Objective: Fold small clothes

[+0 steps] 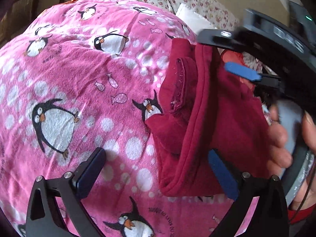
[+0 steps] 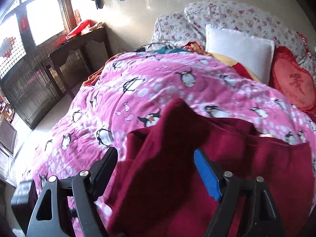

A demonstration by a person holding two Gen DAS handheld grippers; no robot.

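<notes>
A small dark red garment [image 1: 199, 106] lies on a pink penguin-print blanket [image 1: 79, 83], partly folded, with a hem and a rolled strap showing. My left gripper [image 1: 156, 165] is open just above the blanket, its right finger at the garment's lower edge. The right gripper shows in the left wrist view [image 1: 227, 53] above the garment's far corner; whether it grips the cloth is unclear there. In the right wrist view the red garment [image 2: 177, 169] lies bunched between and under the open fingers of my right gripper [image 2: 156, 158], over the blanket [image 2: 138, 90].
Floral pillows [image 2: 237, 17], a white cushion [image 2: 237, 49] and a red embroidered cushion [image 2: 294, 83] lie at the bed's head. A dark wooden table [image 2: 79, 41] and a lattice door stand left of the bed. The person's hand [image 1: 280, 138] holds the right gripper.
</notes>
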